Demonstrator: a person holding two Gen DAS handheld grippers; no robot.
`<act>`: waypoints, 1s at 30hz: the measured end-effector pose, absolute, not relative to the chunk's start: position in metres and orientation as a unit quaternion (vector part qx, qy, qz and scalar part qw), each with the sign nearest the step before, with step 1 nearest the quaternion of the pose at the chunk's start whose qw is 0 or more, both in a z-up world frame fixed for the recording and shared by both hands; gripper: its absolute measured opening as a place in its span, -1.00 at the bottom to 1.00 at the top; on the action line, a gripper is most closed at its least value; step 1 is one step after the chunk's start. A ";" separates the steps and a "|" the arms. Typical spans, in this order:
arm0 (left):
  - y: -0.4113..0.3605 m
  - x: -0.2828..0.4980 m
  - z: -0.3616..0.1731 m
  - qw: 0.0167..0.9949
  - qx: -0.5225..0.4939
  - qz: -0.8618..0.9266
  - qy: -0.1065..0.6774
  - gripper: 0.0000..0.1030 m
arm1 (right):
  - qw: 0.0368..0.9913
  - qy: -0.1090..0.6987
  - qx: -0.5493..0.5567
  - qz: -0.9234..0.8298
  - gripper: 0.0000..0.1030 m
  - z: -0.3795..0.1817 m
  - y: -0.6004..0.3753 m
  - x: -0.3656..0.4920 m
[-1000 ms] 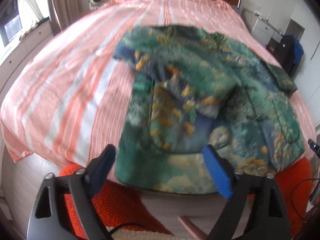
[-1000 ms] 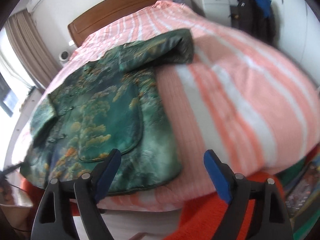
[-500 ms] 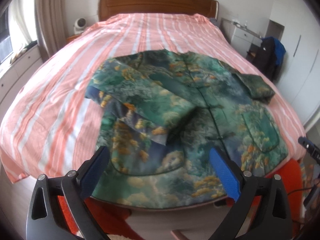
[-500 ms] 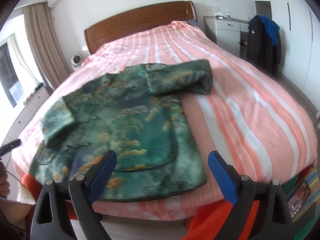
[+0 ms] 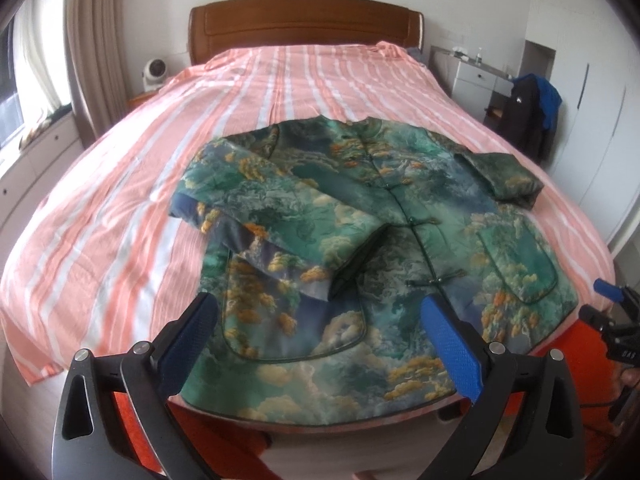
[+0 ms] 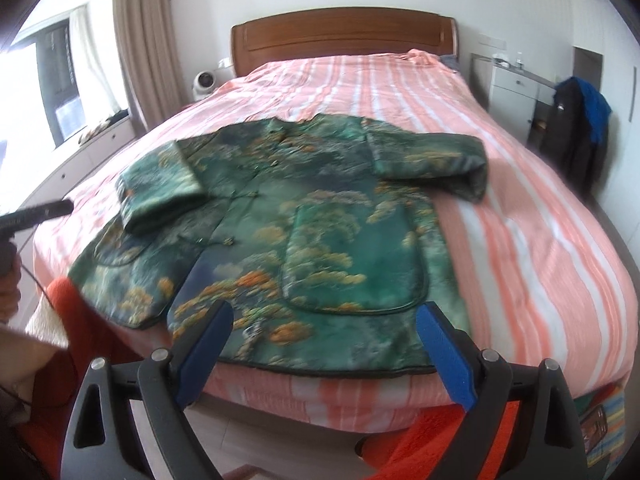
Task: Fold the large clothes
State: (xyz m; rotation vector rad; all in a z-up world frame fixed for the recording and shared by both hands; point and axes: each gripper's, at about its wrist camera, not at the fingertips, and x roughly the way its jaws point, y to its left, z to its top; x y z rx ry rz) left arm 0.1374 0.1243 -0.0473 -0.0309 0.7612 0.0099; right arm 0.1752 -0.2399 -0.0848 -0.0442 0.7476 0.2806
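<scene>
Two grippers, both spread wide with nothing between the blue pads: left gripper (image 5: 320,344) and right gripper (image 6: 324,350) each hang off the foot end of the bed, clear of the cloth. The green patterned jacket (image 5: 384,248) lies front-up on the pink striped bedspread (image 5: 280,92), hem at the foot edge and slightly overhanging it, collar toward the wooden headboard (image 5: 304,20). Frog buttons run down the middle, fastened. From the left wrist view, the near-left sleeve (image 5: 288,224) is folded in diagonally across the jacket's front, cuff reaching close to the button line and showing its blue-grey lining; the other sleeve (image 5: 508,176) sticks out sideways on the right, resting on the bedspread. From the right wrist view the same jacket (image 6: 320,220) is somewhat motion-blurred; folded sleeve (image 6: 160,188) at left, outstretched sleeve (image 6: 432,160) at right, a large patch pocket (image 6: 352,264) just ahead of the right gripper's fingers. Tip of the right gripper shows at the right edge of the left view (image 5: 612,296); the left gripper's dark finger shows at the left edge of the right view (image 6: 36,212). Orange fabric (image 6: 452,440) sits below the bed's edge. A white fan (image 5: 154,74) stands beside the headboard, a dark coat (image 5: 528,116) hangs over at the right, curtain (image 6: 140,40) by the window.
</scene>
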 end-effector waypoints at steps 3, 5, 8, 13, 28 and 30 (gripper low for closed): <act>0.117 0.137 -0.044 0.931 0.012 0.000 0.366 0.97 | 0.918 0.368 -0.029 0.148 0.79 -0.087 -0.232 0.173; 0.111 0.139 -0.040 0.932 0.029 -0.007 0.361 0.97 | 0.917 0.366 -0.034 0.153 0.79 -0.087 -0.230 0.171; 0.105 0.146 -0.035 0.933 0.044 -0.025 0.356 0.97 | 0.917 0.365 -0.038 0.154 0.79 -0.087 -0.229 0.170; 0.087 0.177 -0.022 0.928 0.100 -0.078 0.351 0.97 | 0.919 0.367 -0.018 0.145 0.79 -0.087 -0.238 0.170; 0.086 0.295 -0.145 0.841 0.181 -0.110 0.498 -0.58 | 0.917 0.375 -0.005 0.137 0.79 -0.091 -0.244 0.161; 0.103 0.289 -0.114 0.859 0.142 -0.109 0.480 -0.79 | 0.916 0.379 -0.004 0.135 0.79 -0.092 -0.246 0.161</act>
